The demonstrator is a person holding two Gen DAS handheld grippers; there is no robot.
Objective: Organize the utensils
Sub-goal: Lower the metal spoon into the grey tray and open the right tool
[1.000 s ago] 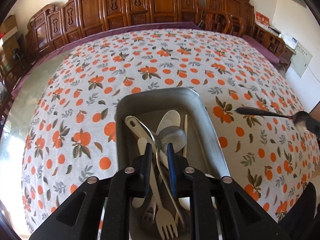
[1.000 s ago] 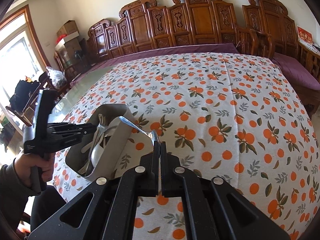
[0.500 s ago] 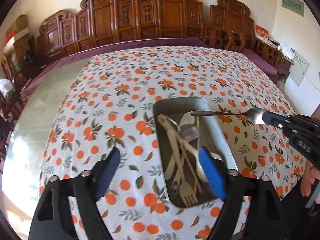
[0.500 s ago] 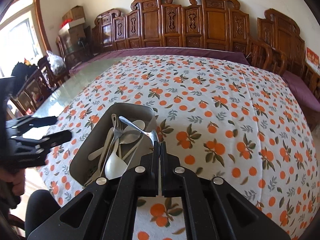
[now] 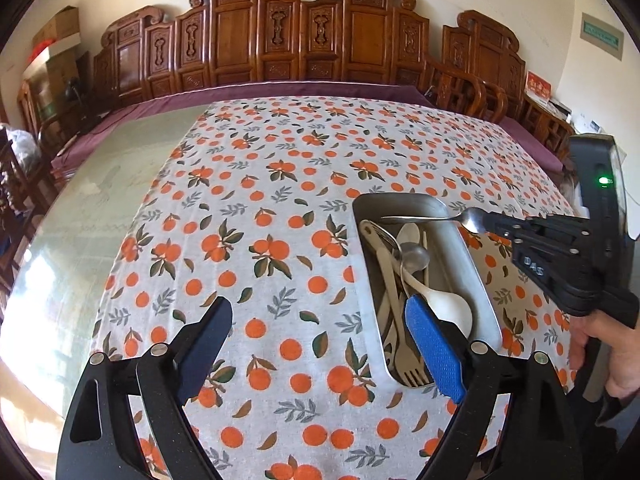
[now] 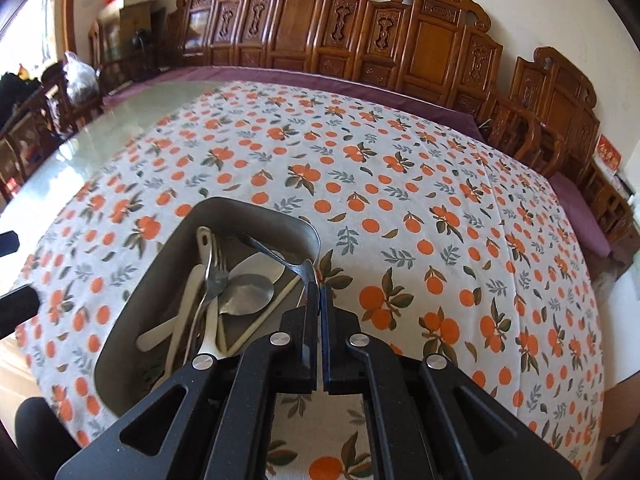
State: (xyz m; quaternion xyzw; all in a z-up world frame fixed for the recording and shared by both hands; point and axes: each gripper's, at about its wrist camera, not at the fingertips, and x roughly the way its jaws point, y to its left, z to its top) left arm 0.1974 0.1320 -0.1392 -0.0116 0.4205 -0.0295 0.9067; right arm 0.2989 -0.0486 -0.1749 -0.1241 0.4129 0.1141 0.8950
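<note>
The step in hand looks like the drop of one more piece: the right tongs (image 6: 319, 280) are pinched tight on the bowl of a slim steel spoon (image 5: 424, 219), whose handle reaches out over the far end of the tray (image 5: 486, 312); the tray sits on the table (image 5: 60, 216) at about 3 o'clock in the left wrist view, long, grey, round-cornered and matt metal. The left tongs (image 5: 316, 344) have just been opening and now stand wide with nothing between them, low at 6 o'clock. Inside the tray lie a pale ladle-shaped spoon (image 5: 448, 310), a dull steel spoon (image 6: 246, 294), a fork (image 6: 214, 264) and a thin cream stick, all crossed in a heap. The cloth (image 5: 248, 240) is soft, white, printed with oranges and leaves. Next, I judge, the spoon wants lowering into the tray before the pinch is let go.
</note>
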